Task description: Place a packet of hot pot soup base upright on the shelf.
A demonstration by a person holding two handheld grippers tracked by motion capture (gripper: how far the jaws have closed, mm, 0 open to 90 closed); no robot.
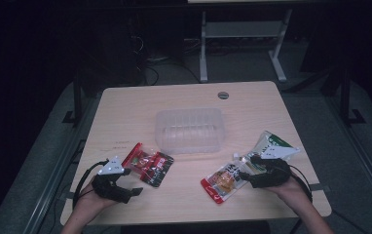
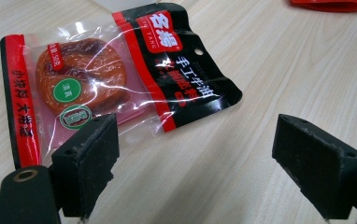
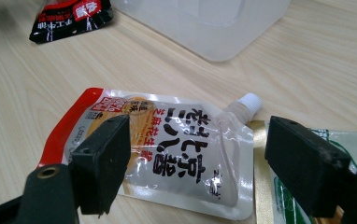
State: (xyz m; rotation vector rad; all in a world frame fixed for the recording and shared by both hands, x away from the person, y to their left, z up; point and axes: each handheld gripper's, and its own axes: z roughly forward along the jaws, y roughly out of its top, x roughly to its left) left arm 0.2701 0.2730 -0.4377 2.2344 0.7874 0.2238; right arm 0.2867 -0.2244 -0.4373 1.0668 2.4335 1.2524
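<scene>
The red-black packet (image 2: 116, 74) reads 名揚, 手工炸油, 小块料 and 50g; the spouted pouch (image 3: 162, 149) bears large black characters.

1. The bench (image 1: 125, 112) has a pale, matt wood-grain top.
2. The red-and-black snack packet (image 2: 120, 70) is glossy plastic film, part clear.
3. The spouted sauce pouch (image 3: 167, 154) is shiny, smooth plastic.
4. The clear tub (image 1: 189, 130) is cloudy plastic.
5. The jaws' black pads look matt and rough.

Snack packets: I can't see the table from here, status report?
Left gripper open beside red-black packet. Right gripper open over spouted pouch. Clear tub unblocked.
</scene>
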